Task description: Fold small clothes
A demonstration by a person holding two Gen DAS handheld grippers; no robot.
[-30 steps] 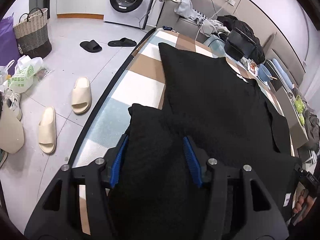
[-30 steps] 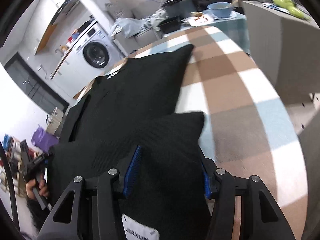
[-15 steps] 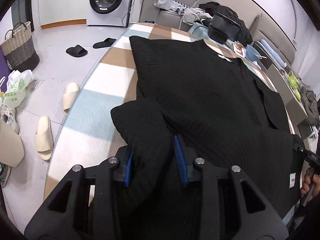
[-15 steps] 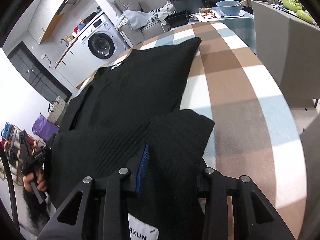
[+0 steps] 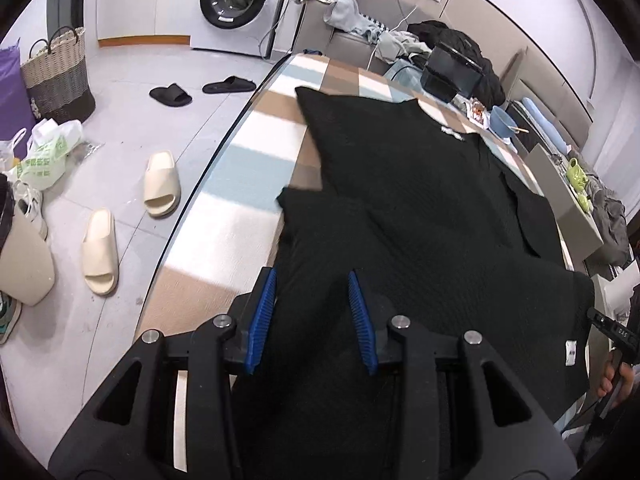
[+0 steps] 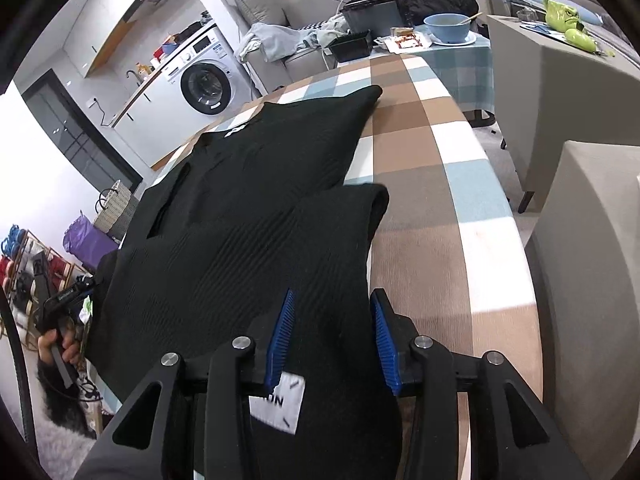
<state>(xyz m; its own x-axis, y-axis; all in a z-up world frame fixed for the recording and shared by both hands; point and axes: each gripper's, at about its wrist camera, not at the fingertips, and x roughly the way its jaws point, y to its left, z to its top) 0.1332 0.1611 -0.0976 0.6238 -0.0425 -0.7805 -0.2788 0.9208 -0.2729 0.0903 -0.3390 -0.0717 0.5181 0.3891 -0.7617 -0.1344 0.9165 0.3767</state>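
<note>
A black knitted garment [image 5: 420,184] lies spread on the checked table [image 5: 248,176]; it also shows in the right wrist view [image 6: 256,184]. Its near hem is folded up over the body. My left gripper [image 5: 312,304] has its blue-padded jaws parted around the left part of the hem fold [image 5: 320,232], with cloth lying between them. My right gripper [image 6: 332,332] has its jaws parted around the right part of the fold [image 6: 344,224], with a white label [image 6: 276,408] between the fingers.
A blue bowl [image 6: 447,26], black trays [image 6: 350,46] and dark clothes sit at the table's far end. Grey furniture [image 6: 560,80] stands right of the table. Slippers [image 5: 160,184], a basket [image 5: 60,76] and a washing machine [image 5: 236,0] are on the floor side, left.
Both grippers have carried the hem forward over the garment and their jaws have widened from the tighter pinch of half a second ago. The fold now lies further up the body.
</note>
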